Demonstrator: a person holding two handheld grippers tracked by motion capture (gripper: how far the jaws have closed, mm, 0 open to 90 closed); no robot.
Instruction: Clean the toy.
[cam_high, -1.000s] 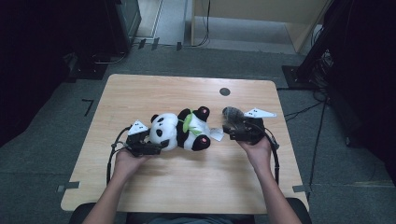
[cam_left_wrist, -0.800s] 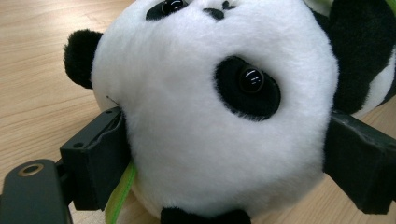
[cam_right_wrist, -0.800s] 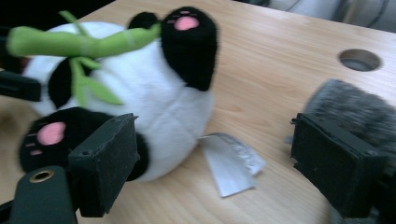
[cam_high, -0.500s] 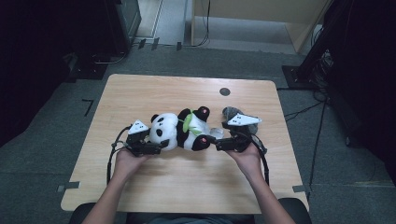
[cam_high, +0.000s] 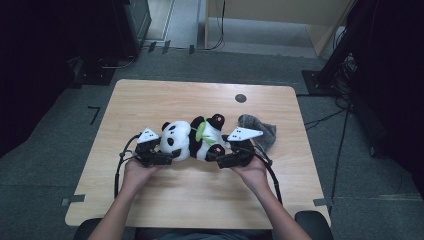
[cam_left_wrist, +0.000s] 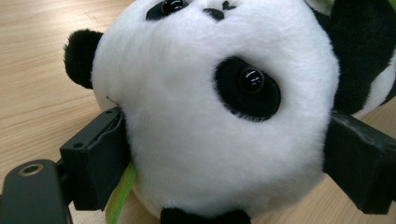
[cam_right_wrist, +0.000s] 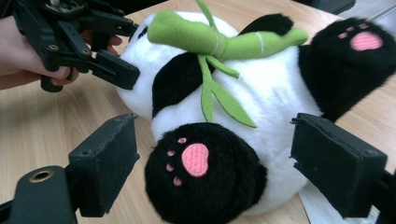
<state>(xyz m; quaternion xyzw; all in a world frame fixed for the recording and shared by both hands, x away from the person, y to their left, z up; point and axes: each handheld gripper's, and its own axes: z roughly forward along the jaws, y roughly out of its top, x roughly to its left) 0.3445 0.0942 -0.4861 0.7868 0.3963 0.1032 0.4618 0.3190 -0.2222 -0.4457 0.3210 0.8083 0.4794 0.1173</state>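
A black-and-white panda plush (cam_high: 195, 137) with a green bamboo sprig (cam_right_wrist: 219, 39) lies on its back in the middle of the wooden table (cam_high: 200, 200), head to the left. My left gripper (cam_high: 166, 159) is shut on the panda's head (cam_left_wrist: 205, 107), one black jaw pressed into each side of the white fur. My right gripper (cam_high: 217, 159) stands open around the lower foot with the pink paw print (cam_right_wrist: 196, 161), with a gap at each pad. In the right gripper view the left gripper (cam_right_wrist: 93, 56) shows at the head, held in a hand.
A crumpled grey cloth (cam_high: 260, 131) lies just right of the panda, behind my right hand. A small black round mark (cam_high: 240, 98) sits near the table's far edge. A white tag (cam_right_wrist: 322, 205) pokes out under the plush. Dark floor and cables surround the table.
My right gripper has moved left, away from the grey cloth and up to the panda's feet. The cloth now lies uncovered. The left gripper and the panda have stayed put.
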